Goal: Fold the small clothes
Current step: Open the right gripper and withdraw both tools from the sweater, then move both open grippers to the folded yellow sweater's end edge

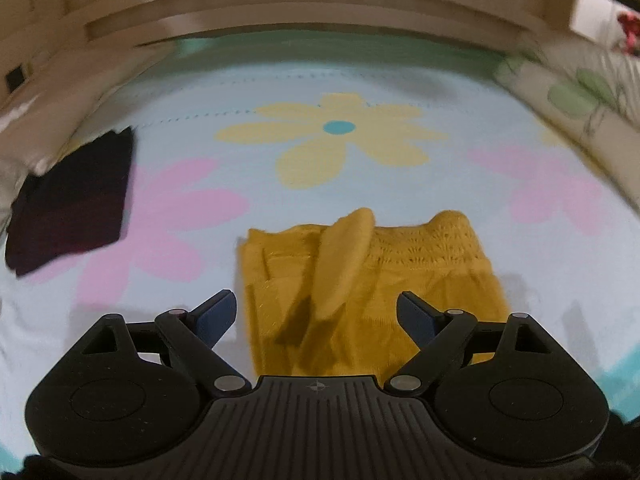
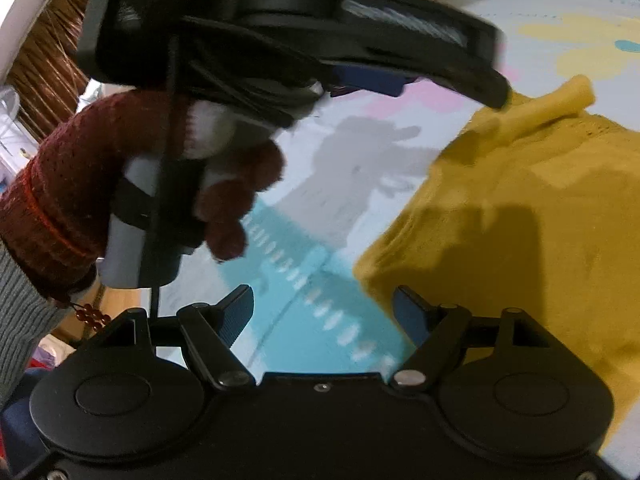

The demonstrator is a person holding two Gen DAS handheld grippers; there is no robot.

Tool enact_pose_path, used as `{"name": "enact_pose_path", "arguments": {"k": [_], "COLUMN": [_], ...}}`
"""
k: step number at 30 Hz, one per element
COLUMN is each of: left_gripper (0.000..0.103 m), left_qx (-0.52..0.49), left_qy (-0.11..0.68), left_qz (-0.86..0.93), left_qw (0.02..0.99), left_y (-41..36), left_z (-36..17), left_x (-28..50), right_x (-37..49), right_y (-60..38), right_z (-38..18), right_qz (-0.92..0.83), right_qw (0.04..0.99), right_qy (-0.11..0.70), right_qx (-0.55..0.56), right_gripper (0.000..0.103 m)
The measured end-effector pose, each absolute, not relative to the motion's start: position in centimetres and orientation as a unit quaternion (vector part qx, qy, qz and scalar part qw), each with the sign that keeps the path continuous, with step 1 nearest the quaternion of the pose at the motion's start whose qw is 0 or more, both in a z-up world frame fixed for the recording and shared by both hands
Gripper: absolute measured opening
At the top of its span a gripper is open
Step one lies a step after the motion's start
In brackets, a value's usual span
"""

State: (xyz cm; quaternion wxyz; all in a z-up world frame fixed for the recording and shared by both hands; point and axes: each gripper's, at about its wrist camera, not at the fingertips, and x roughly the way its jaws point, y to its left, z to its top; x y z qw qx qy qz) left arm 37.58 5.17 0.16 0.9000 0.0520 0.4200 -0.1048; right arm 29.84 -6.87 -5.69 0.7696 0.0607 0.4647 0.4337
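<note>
A mustard-yellow knit garment (image 1: 360, 280) lies partly folded on the flowered sheet (image 1: 200, 152), a sleeve draped across its middle. My left gripper (image 1: 316, 312) hovers open just above its near edge, nothing between the blue pads (image 1: 216, 312). In the right wrist view the same garment (image 2: 520, 216) lies to the right. My right gripper (image 2: 324, 312) stands open over the sheet's teal border, its right finger at the garment's corner. The left gripper (image 2: 360, 40), held by a gloved hand (image 2: 80, 184), crosses the upper part of that view.
A dark folded cloth (image 1: 72, 200) lies on the sheet at the left. A wooden headboard (image 1: 320, 8) runs along the far side. A pillow with green flowers (image 1: 576, 96) sits at the right. Bare sheet with printed flowers spreads beyond the yellow garment.
</note>
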Motion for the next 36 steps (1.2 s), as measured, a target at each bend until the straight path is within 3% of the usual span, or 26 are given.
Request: {"name": "enact_pose_path", "arguments": {"k": [14, 18, 28, 33, 36], "left_gripper": [0.09, 0.09, 0.09, 0.088, 0.088], "left_qx": [0.081, 0.039, 0.137, 0.166, 0.134], "left_qy": [0.45, 0.45, 0.428, 0.444, 0.457], "left_qz": [0.011, 0.011, 0.041, 0.055, 0.042], "left_qw": [0.889, 0.892, 0.893, 0.879, 0.878], "left_y": [7.4, 9.5, 8.6, 9.2, 10.0], "left_z": [-5.9, -5.6, -4.4, -5.1, -5.4], "left_x": [42.9, 43.1, 41.8, 41.7, 41.7], "right_x": [31.4, 31.8, 31.5, 31.6, 31.4], "right_y": [-9.0, -9.2, -10.4, -10.3, -10.2], "right_z": [-6.2, -6.0, -5.2, -5.2, -5.5], "right_qz": [0.391, 0.387, 0.364, 0.355, 0.362], "right_qw": [0.785, 0.789, 0.818, 0.827, 0.825], "right_qy": [0.477, 0.474, 0.441, 0.433, 0.433], "right_qx": [0.056, 0.063, 0.065, 0.046, 0.035], "right_gripper": [0.081, 0.084, 0.103, 0.103, 0.103]}}
